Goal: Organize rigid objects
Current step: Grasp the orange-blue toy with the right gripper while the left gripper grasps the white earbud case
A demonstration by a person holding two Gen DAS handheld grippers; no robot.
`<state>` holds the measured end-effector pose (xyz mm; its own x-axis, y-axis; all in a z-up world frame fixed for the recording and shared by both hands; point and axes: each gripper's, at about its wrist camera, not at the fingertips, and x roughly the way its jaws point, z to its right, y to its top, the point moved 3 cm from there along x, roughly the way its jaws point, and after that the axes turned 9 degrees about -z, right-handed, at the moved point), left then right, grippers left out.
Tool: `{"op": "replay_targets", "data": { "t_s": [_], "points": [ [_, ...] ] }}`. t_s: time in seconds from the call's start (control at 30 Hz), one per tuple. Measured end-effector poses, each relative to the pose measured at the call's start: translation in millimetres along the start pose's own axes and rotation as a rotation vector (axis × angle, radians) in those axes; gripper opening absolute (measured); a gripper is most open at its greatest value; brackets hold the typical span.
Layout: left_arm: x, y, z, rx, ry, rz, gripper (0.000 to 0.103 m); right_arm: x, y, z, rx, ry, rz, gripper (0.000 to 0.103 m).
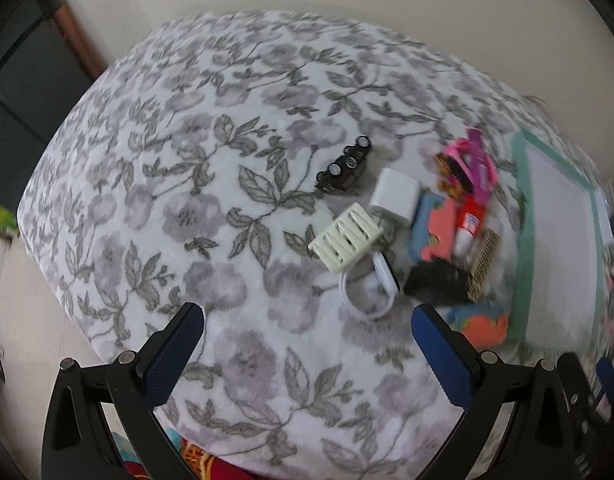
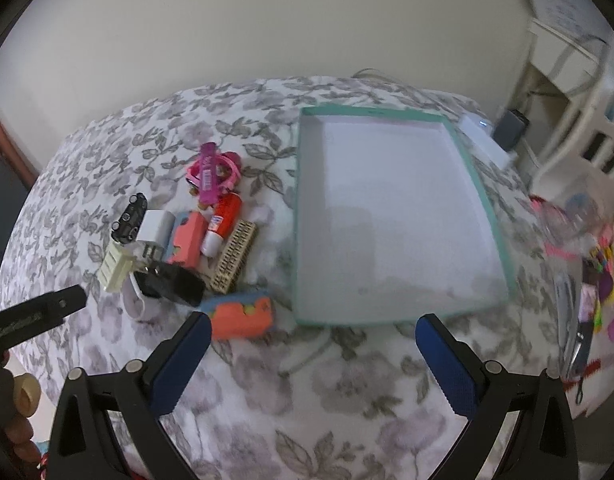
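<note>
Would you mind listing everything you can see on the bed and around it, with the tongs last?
Box: one, teal rim, white inside, nothing in it, right of the pile.
Toy car: one, black, far left of pile.
Charger plug: one, white, beside the car.
Slatted block: one, cream, near left of pile.
Foam pieces: two, orange on blue, one mid-pile, one nearest.
Glue stick: one, red and white, mid-pile.
Pink items: a few, far end of pile.
Comb-like piece: one, tan.
Black object: one, near side; type unclear.
Bedspread: one, grey floral.
Left tongs: open, holding nothing.
Right tongs: open, holding nothing.
</note>
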<state>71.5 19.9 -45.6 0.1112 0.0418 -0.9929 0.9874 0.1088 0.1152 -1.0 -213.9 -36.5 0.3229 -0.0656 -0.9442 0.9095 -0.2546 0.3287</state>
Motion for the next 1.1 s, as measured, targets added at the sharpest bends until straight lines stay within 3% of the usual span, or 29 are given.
{"op": "replay_targets", "data": {
  "t_s": [0.13,0.37,0.7,0.83,1.1],
  "points": [
    [20,16,6,-0.034,-0.018,-0.07,0.103,21,19,-19,-0.079,0.012,-0.047,0.103],
    [56,24,16,-0.062,-0.022,-0.146,0.103,56,32,-35,-0.172,0.026,-0.106,0.089],
    [65,19,-3,-0.1,-0.041,-0.171,0.103,74,27,-65,-0.327,0.063,-0.107,0.076],
    [68,19,-11,-0.106,-0.043,-0.182,0.103,77,20,-80,-0.415,0.083,-0.105,0.076],
    [72,20,-3,-0.089,-0.108,-0.184,0.103,94,12,-85,-0.441,0.153,-0.145,0.076]
  ]
}}
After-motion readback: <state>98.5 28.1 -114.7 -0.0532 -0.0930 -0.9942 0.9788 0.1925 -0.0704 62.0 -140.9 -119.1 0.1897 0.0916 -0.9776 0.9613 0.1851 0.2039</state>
